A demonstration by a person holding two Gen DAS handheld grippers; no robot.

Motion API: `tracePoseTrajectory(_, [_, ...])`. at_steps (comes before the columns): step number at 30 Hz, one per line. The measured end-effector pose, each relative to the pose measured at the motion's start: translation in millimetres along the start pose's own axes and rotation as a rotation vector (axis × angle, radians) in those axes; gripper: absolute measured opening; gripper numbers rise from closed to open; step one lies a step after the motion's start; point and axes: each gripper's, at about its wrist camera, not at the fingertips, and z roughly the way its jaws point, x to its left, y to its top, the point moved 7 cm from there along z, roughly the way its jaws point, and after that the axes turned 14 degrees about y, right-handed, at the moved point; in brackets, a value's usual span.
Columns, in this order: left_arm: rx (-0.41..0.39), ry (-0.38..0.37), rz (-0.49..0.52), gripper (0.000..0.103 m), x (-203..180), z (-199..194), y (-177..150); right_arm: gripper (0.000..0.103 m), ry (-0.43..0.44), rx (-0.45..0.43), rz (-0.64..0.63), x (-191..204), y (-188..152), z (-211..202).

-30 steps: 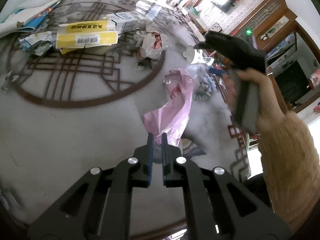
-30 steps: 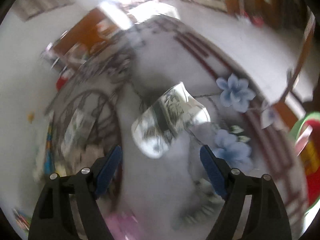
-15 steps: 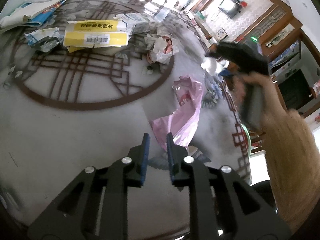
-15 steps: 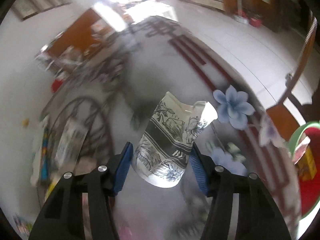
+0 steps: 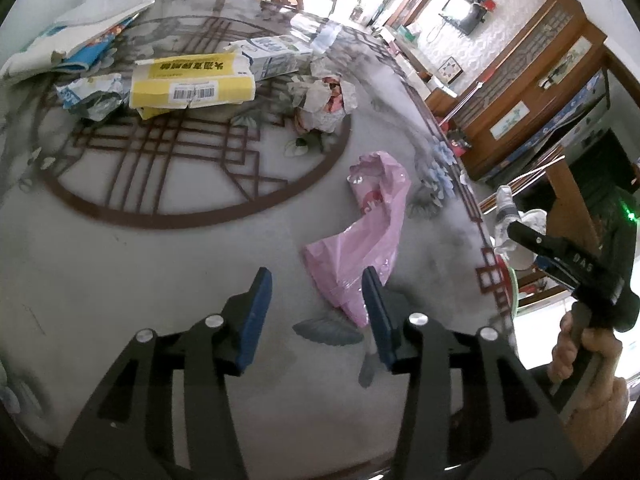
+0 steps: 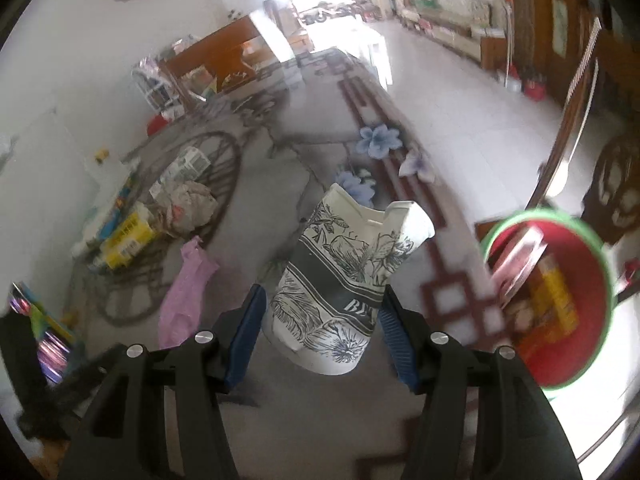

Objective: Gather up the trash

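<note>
A pink plastic bag (image 5: 360, 240) lies flat on the patterned table (image 5: 120, 280). My left gripper (image 5: 316, 288) hovers over its near end with jaws opening; the bag's tip sits just inside the right finger, and neither pad presses it. My right gripper (image 6: 320, 312) is shut on a crushed white paper cup (image 6: 344, 280) with black flower print, held above the table's edge. Right of the cup stands a red bin (image 6: 548, 300) with a green rim, holding several wrappers. In the left wrist view a hand (image 5: 588, 360) carries that gripper at the far right.
Farther back on the table lie a yellow box (image 5: 192, 80), a milk carton (image 5: 272, 56), crumpled paper (image 5: 324, 100) and a foil wrapper (image 5: 92, 92). Papers are piled at the far left (image 5: 72, 40). The table's edge (image 5: 484, 248) runs along the right.
The left jaws have spread apart from shut, and the pink bag lies loose on the table. The right gripper closed on the cup and carried it to the table's edge beside the red bin.
</note>
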Motion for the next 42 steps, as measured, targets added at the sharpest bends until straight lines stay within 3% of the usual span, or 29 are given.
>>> tracePoseTrajectory(6, [-0.044,0.014,0.106,0.061,-38.6,1.5,15.6,0.056,0.020,0.029,0.040,-6.2,-3.4,4.5])
tracePoseTrajectory(14, [0.026,0.064,0.218,0.061,-79.8,51.6,28.1,0.057,0.042,0.005,0.072,-10.7,-2.7,-3.7])
tracePoseTrajectory(15, [0.027,0.065,0.221,0.059,-79.7,54.4,28.8,0.057,0.040,0.008,0.070,-10.5,-2.8,-3.5])
tracePoseTrajectory(17, [0.028,0.058,0.217,0.040,-76.4,57.3,30.7,0.057,0.038,0.013,0.062,-9.6,-2.8,-2.3])
tracePoseTrajectory(20, [0.030,0.046,0.194,0.021,-69.0,59.4,31.0,0.057,0.023,0.019,0.040,-7.6,-2.9,-0.3])
tracePoseTrajectory(26, [0.015,0.024,0.143,0.015,-60.2,52.8,33.4,0.057,0.005,0.021,0.035,-8.8,-3.6,2.2])
tracePoseTrajectory(42, [-0.078,-0.013,0.118,0.015,-62.1,15.7,38.2,0.057,-0.013,-0.019,-0.030,1.5,0.8,-2.8])
